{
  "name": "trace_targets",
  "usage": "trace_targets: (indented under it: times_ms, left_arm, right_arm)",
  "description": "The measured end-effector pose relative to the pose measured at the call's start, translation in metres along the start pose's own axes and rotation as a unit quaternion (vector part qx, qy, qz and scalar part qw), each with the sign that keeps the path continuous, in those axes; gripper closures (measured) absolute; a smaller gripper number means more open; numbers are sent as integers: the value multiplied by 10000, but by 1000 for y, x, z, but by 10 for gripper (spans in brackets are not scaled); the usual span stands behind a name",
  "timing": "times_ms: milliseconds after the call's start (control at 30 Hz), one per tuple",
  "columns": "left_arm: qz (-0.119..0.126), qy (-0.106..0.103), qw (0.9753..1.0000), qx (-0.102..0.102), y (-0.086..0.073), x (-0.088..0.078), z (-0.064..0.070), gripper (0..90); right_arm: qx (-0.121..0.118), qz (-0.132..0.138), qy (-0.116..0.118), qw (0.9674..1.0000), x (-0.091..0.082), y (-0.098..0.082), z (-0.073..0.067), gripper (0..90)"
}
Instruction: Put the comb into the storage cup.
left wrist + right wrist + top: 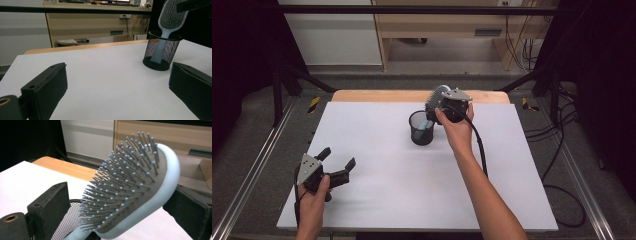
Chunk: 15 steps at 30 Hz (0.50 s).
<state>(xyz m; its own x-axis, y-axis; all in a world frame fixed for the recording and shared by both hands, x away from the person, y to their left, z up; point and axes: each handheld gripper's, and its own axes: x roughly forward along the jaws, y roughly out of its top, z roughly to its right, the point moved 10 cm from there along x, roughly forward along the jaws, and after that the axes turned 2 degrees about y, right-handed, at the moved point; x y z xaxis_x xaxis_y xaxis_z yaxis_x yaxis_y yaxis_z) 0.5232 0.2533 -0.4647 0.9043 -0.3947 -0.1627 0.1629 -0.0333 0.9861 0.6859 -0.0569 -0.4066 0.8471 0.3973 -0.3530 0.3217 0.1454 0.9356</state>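
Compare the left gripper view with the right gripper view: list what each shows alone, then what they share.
Left gripper view alone: the whole mesh cup standing on the white table, with the brush handle inside it. Right gripper view alone: the bristles close up, between the right hand-held gripper jaws. Both: the pale blue hairbrush, the cup's mesh and the table.

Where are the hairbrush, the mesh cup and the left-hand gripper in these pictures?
hairbrush [130, 190]: right gripper view, on the bristle pad of its head.
mesh cup [161, 53]: left gripper view, on its black mesh wall.
left gripper [337, 162]: high view, midway between its two open jaw tips.
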Motion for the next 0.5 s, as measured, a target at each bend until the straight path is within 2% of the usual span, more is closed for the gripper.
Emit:
trace_targets:
  times_ms: [200, 500]
  left_arm:
    - [-15, -14, 10000, 20, 0, 0, 1, 19]
    - [0, -67, 10000, -57, -1, 0, 3, 19]
  right_arm:
    - [-29, 84, 11, 10000, -7, 2, 0, 78]
    - [-50, 319, 77, 9994, -27, 11, -2, 79]
